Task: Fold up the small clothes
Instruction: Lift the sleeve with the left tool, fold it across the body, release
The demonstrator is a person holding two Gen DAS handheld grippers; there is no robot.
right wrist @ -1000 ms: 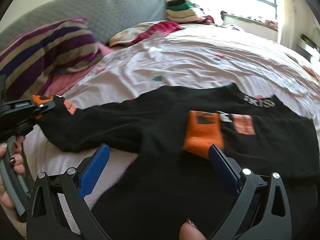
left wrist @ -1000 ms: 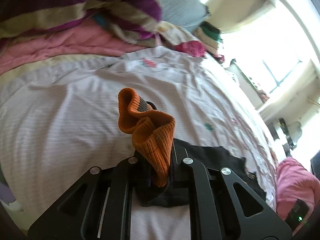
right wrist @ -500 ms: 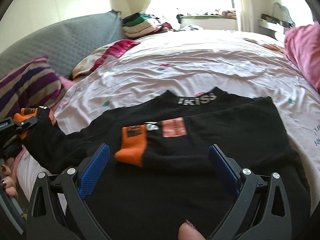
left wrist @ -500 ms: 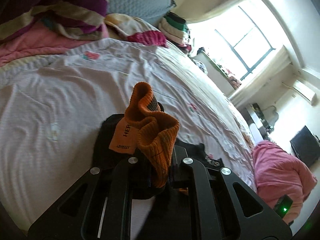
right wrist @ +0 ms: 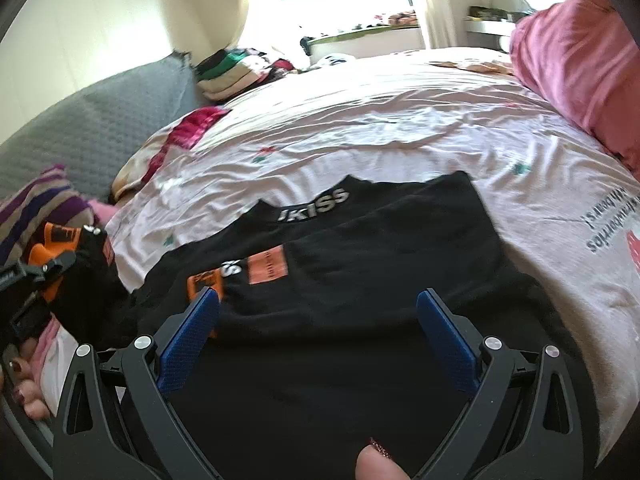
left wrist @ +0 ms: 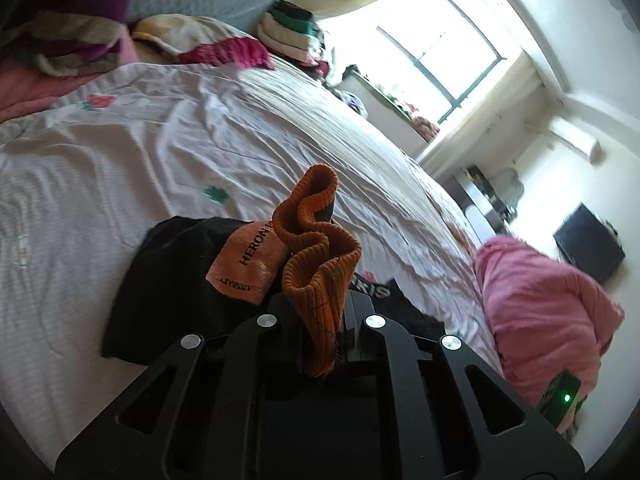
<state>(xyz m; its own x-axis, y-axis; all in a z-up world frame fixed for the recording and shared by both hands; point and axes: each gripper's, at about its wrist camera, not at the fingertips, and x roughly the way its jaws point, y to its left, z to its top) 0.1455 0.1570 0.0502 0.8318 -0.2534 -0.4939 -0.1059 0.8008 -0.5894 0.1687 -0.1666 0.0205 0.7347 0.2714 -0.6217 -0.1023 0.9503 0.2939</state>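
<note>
On bed (right wrist: 400,120), black orange-cuffed sweater (right wrist: 380,260)

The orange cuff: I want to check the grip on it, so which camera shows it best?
Left wrist view: the orange cuff fills the centre, pinched in the shut left gripper. The right wrist view shows it only small at its left edge.

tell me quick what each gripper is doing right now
Left gripper: shut on the orange cuff of the black top.
Right gripper: open, holding nothing.

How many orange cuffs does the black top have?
2: one orange cuff is pinched in the left tongs; the other cuff lies folded across the black top.
</note>
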